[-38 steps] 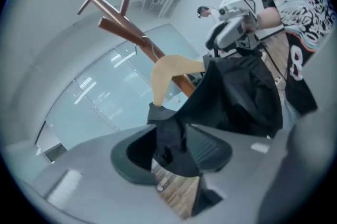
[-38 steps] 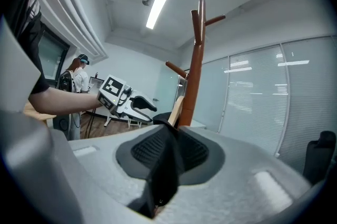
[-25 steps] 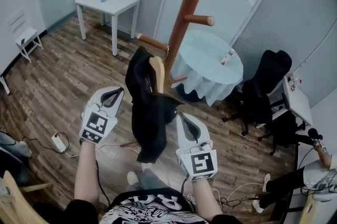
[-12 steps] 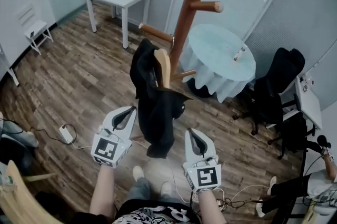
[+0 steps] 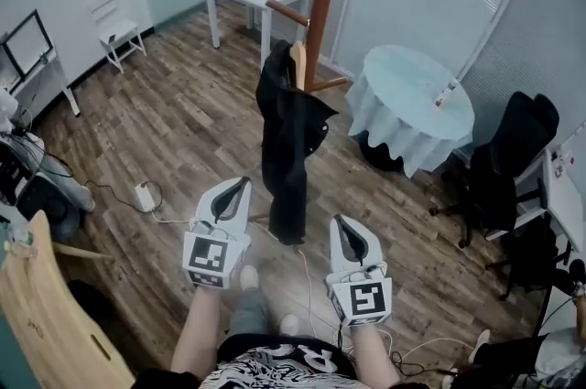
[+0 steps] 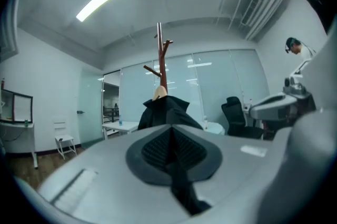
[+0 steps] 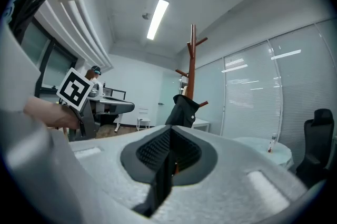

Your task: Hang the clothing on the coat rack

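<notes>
The black jacket (image 5: 291, 149) hangs by its wooden hanger (image 5: 298, 59) from a low peg of the coat rack (image 5: 322, 3), so the left gripper (image 5: 238, 186) and right gripper (image 5: 341, 222), jaws pressed together on nothing, likely hold well clear of the rack because nothing needs carrying

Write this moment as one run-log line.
coat: black, hanging on coat rack | left gripper: shut, empty | right gripper: shut, empty | contact: neither touches coat

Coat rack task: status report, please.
Left hand-held gripper shut, empty. Right hand-held gripper shut, empty. Black jacket hangs on the coat rack, on a wooden hanger. Nothing in the way.
</notes>
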A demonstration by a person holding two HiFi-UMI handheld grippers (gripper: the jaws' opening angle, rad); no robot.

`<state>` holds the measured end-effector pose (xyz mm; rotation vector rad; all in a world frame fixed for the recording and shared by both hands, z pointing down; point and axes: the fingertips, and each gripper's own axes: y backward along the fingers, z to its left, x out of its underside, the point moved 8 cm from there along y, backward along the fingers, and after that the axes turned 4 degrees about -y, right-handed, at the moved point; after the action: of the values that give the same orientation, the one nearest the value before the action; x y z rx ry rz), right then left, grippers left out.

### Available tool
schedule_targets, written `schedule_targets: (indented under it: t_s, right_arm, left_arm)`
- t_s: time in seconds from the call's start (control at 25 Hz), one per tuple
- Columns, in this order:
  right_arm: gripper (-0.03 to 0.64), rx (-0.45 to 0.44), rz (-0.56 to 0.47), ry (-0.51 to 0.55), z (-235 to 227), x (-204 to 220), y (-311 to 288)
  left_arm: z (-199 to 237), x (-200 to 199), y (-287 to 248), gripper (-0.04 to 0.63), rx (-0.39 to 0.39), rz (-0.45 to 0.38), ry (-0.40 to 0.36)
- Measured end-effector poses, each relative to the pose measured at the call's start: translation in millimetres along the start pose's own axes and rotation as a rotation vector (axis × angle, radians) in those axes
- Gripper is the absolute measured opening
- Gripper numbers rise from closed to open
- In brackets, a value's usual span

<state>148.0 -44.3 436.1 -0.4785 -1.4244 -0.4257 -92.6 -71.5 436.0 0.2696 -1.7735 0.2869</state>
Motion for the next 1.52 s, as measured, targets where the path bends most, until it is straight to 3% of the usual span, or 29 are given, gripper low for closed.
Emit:
schedule_targets:
  t_s: [0.28,0.56,0.92,1.52]
  right_arm:
    - [0.0,-0.065,-0.011,-0.007,19,5,80]
    - [0.0,-0.071,-0.016,-0.021,23,-8,113]
    - [0.0,-0.12,-0.002,-0.04,34,1,120]
    - [-0.002,-0.105,0.009,-0.011,31,5,94]
  left_arm:
    - [-68,-11,75,-0.011,-0.047,0.021,-0.038]
    - [-99,-27,108,-0.011,-0.074,0.008,-0.032]
    - [-105,-25,121,-0.011,-0.097,0.012,-0.007]
    - [-94,-12,104,-0.011,-0.086,0.024,0.006]
